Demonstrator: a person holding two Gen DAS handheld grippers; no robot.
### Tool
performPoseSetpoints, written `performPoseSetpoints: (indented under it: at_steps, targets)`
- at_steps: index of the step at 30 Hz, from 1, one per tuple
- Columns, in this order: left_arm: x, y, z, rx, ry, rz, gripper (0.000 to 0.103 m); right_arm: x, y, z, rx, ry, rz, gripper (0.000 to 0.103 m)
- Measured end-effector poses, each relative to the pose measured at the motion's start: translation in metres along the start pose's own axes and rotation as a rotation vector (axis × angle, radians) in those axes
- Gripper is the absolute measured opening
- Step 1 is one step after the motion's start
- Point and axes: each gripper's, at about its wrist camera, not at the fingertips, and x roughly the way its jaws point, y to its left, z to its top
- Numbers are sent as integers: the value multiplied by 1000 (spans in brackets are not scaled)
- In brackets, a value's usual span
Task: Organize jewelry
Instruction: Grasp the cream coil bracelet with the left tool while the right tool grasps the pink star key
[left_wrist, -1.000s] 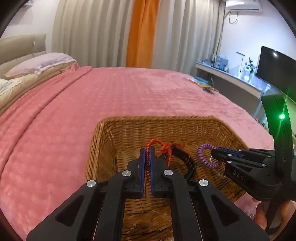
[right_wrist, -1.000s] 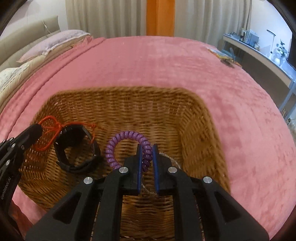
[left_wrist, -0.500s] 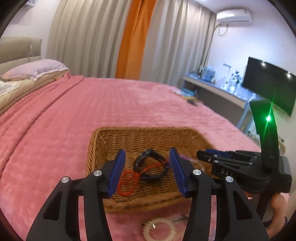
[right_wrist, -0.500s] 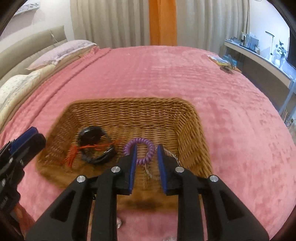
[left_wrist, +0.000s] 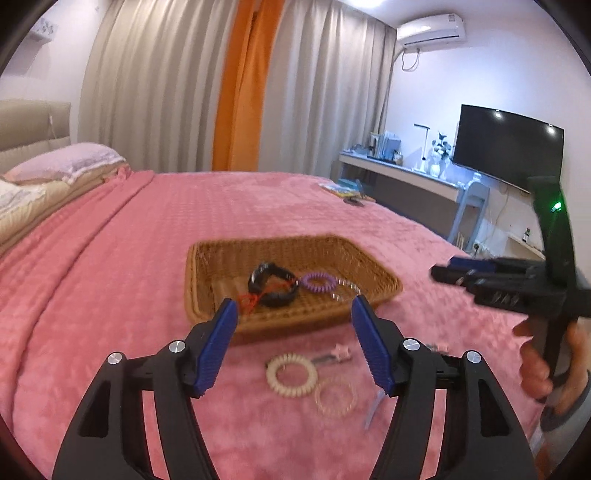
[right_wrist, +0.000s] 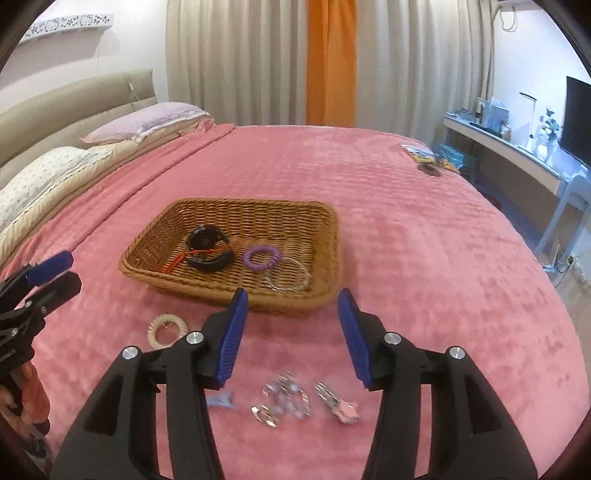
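Both tongs empty, jaws wide. Basket (right_wrist: 236, 218) sits mid-bed w/ watch (right_wrist: 208, 249), red cord (right_wrist: 177, 260), purple coil (right_wrist: 262, 256) and clear bracelet (right_wrist: 286, 278) inside.

Still loose on the blanket, betw. basket's near rim and bed's near edge: cream coil (left_wrist: 291, 374) and clear coil (left_wrist: 335, 398), lying flat just below and ahead of L gripper (left_wrist: 293, 347); silver clips (right_wrist: 280, 404) and pink star clip (right_wrist: 341, 408) below R gripper (right_wrist: 291, 332), star clip's long axis roughly angled away.

Likely next: each side drops straight down onto its nearer item. Neither touches anything.
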Motion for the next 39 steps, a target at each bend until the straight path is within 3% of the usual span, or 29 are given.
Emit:
performPoseSetpoints:
  at_steps: [4, 9, 16, 23, 27, 30, 31, 32, 34, 37, 39]
  targets:
    - [9, 8, -14, -38, 42, -13, 62, -5, -23, -14, 24, -1, -3, 47]
    - [29, 23, -28, -105, 110, -23, 61, 14, -40, -41, 40, 71, -25, 47]
    - [69, 42, -48, -202, 281, -26, 55, 41, -59, -76, 81, 193, -17, 47]
    - [104, 47, -56, -223, 384, 19, 46, 57, -59, -93, 54, 249, -6, 47]
    - [109, 42, -56, -195, 396, 51, 45, 63, -53, -91, 29, 255, -9, 47]
    - [108, 39, -57, -167, 396, 84, 37, 66, -45, -93, -11, 256, -28, 47]
    - [109, 38, -58, -162, 395, 92, 31, 65, -42, -93, -22, 251, -31, 45]
    - [108, 37, -58, -161, 395, 91, 26, 64, -40, -93, -30, 249, -30, 36]
    - [107, 36, -59, -156, 393, 78, 16, 64, -37, -94, -38, 248, -24, 32]
    - [104, 35, -60, -145, 384, 82, 11, 62, -32, -95, -58, 243, -25, 20]
    - [101, 35, -61, -146, 377, 80, 11, 60, -30, -96, -60, 241, -28, 20]
